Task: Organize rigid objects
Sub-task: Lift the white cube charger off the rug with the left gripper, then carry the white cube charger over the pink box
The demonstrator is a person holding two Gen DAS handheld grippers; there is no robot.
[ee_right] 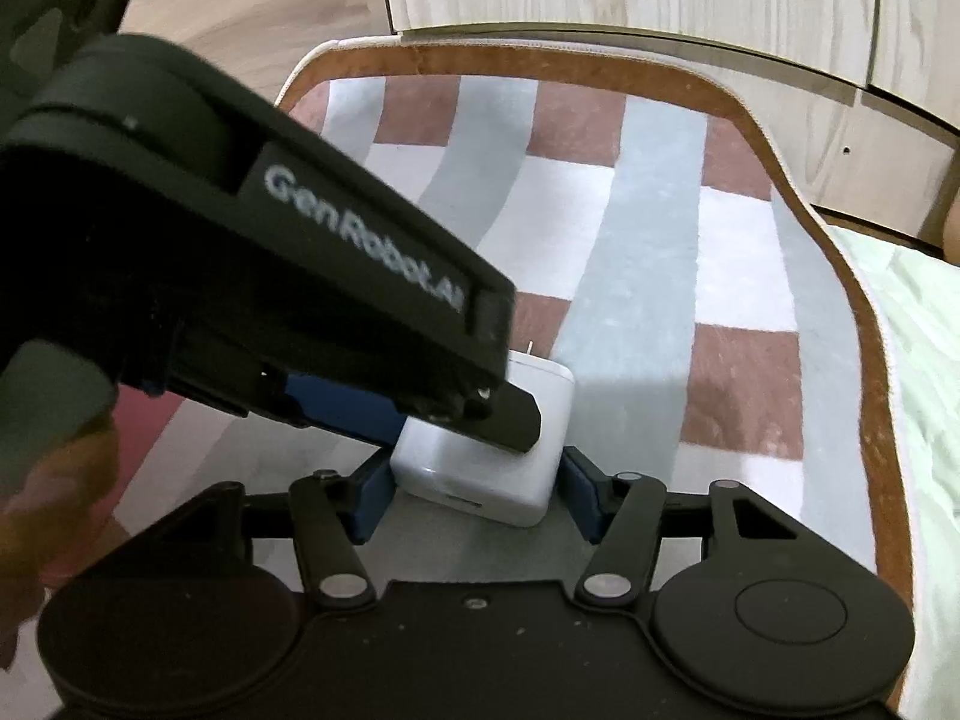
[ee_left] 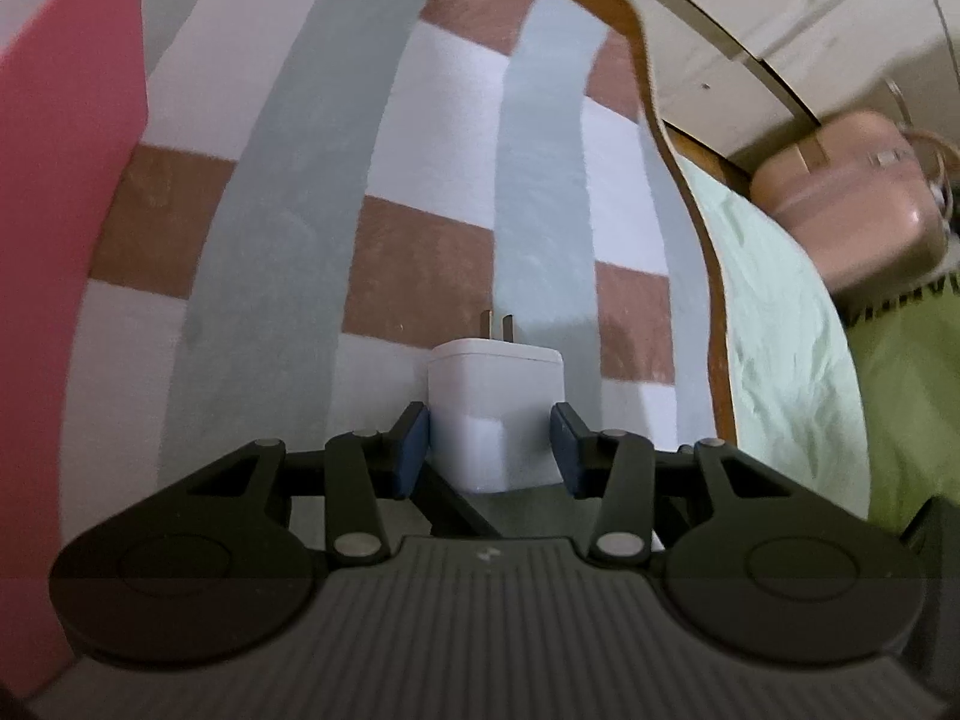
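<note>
White plug-in charger [ee_left: 495, 414], prongs pointing away from the cameras, over a checked rug [ee_left: 408, 120] of grey, white and brown squares with an orange-brown border. Left gripper [ee_left: 491, 443]: blue pads on either side of the charger, the left pad touching it, the right pad showing a slight gap; whether it clamps cannot be told. Right gripper [ee_right: 477, 495]: jaws apart around the same charger, left pad close, right pad clear of it. Pale green bedding [ee_right: 924, 372] lies beside the rug.
</note>
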